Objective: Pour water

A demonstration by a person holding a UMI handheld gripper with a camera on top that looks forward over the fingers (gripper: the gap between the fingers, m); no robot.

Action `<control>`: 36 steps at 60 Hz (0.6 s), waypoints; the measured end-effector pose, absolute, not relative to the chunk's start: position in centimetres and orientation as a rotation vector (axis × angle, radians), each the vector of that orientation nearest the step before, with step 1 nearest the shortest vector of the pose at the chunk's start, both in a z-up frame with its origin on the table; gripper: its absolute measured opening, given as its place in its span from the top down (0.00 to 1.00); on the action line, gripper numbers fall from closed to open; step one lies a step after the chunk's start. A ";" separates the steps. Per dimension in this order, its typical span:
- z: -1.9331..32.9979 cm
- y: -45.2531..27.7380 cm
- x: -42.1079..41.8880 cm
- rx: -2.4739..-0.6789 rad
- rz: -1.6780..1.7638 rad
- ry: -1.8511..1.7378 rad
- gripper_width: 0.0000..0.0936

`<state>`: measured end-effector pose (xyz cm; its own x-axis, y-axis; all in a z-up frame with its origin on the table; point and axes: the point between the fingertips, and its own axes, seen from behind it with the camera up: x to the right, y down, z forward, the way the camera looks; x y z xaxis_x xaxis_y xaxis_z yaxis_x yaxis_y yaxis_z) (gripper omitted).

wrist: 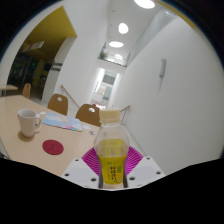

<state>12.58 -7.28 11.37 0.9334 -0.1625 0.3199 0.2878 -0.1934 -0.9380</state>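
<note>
My gripper [111, 168] is shut on a clear plastic bottle [111, 152] with a white cap, yellow liquid and a yellow label. The bottle stands upright between the two magenta pads [93, 160], which press on its sides, and it is held up above the table. A white mug [29, 123] with a handle stands on the light wooden table [22, 142] off to the left, beyond the fingers. A round dark red coaster [52, 148] lies on the table between the mug and the bottle.
A light blue cloth or packet [62, 124] lies on the table behind the coaster. Wooden chairs [58, 103] stand along the table's far side. A white corridor with ceiling lights and a white door [150, 85] stretches ahead.
</note>
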 end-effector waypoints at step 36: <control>16.4 4.2 -9.9 -1.080 -1.554 -1.513 0.70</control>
<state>-9.92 4.16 16.44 -0.4040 0.0654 0.9124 0.9103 -0.0692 0.4081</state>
